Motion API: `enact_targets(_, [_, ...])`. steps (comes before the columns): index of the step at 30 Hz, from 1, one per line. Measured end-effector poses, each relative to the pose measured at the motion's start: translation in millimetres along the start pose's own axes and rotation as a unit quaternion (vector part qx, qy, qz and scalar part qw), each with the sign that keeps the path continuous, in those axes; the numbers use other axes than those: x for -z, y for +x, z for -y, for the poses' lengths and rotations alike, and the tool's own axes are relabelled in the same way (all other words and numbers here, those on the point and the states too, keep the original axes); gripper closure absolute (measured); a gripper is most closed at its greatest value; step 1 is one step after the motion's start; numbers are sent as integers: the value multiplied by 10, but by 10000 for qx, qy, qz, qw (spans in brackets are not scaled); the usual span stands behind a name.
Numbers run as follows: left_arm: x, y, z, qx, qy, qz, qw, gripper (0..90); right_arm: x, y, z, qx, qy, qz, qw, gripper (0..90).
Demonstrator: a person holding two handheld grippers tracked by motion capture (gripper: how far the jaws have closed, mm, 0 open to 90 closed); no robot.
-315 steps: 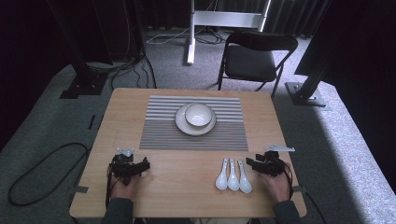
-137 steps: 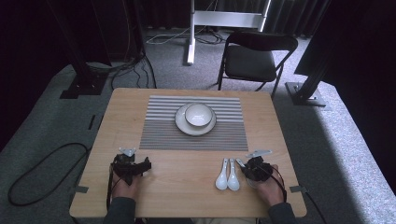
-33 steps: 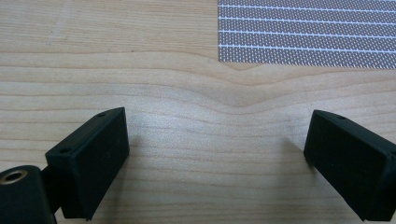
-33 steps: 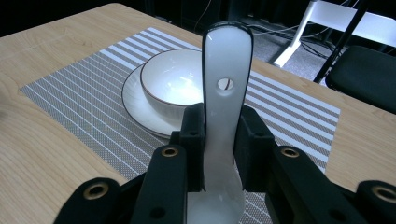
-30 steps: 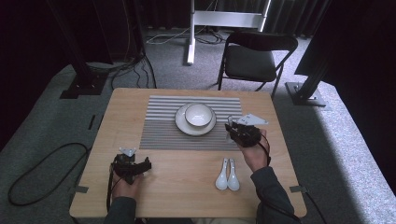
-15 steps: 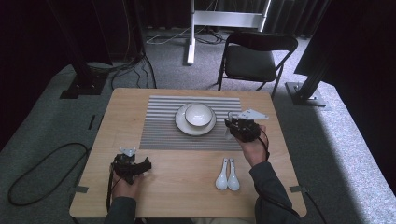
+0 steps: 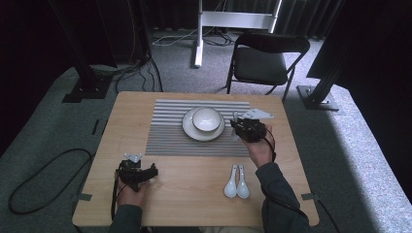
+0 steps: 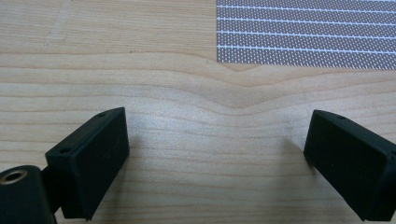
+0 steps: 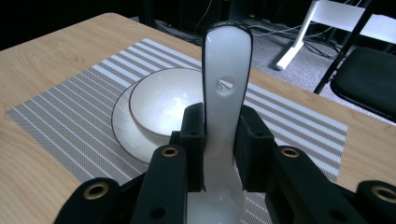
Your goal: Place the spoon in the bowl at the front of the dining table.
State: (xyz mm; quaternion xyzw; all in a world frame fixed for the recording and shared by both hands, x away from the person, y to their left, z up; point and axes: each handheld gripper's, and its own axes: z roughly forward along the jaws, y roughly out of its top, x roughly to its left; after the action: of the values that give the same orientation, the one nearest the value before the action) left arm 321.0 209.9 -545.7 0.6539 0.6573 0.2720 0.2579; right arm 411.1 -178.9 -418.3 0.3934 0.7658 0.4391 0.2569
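The right tool pinches a white spoon by its handle, held over the striped mat just beside the bowl on its plate. The left tool rests spread on the desk near its front left corner. Two spoons lie near the front edge.

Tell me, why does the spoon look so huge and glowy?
In the right gripper view the spoon sits right before the lens, clamped in the right gripper, so it looms large and light washes its handle pale; in the high view that gripper looks tiny beside the bowl.
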Motion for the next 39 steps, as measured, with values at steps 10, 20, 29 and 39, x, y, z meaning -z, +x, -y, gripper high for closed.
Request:
enact_targets(10, [-1,-2,-1,6,1,0,10000,70,-164,40,-123,31,80,-13,10000,750])
enact_targets(20, [-2,-4,-2,8,0,8,10000,70,-260,94,-245,134,111,-37,9998,750])
enact_targets(29, [-2,-7,-2,16,-3,2,10000,70,-347,99,-337,-4,80,-89,9999,750])
enact_targets(39, [-2,-7,-2,16,-3,3,10000,70,-445,93,-434,-144,22,-138,9998,750])
